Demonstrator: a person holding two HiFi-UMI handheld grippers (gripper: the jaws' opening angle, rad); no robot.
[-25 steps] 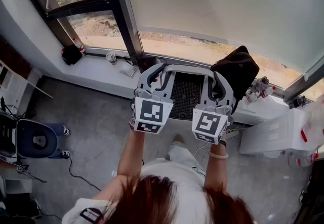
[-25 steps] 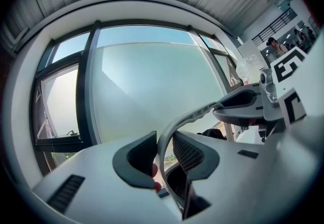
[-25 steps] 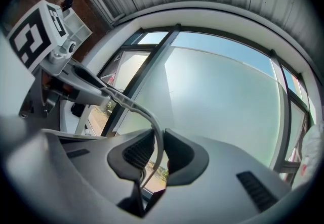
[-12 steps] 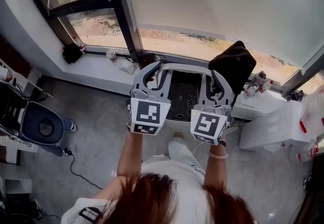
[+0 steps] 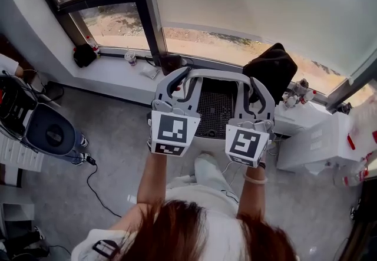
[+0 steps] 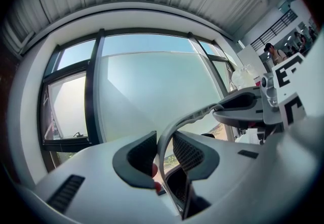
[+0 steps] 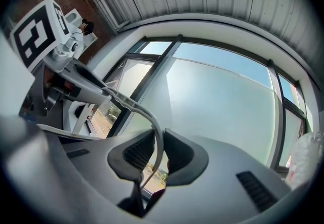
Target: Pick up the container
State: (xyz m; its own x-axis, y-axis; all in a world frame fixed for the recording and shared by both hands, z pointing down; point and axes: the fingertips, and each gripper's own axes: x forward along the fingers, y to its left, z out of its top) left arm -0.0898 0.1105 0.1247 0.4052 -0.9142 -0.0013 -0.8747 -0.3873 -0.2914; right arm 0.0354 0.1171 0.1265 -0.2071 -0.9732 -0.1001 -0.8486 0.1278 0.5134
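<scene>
Black mesh container with a pale grey rim (image 5: 215,109) sits mid-frame, apparently lifted off any surface. Left gripper (image 5: 178,90) and right gripper (image 5: 257,95) each pinch its thin rim. Pickup looks done.

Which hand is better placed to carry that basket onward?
Neither clearly. The left tool and the right tool each clamp the pale handle, at matching spots either side of the black mesh container, so the load looks best shared by both.
</scene>
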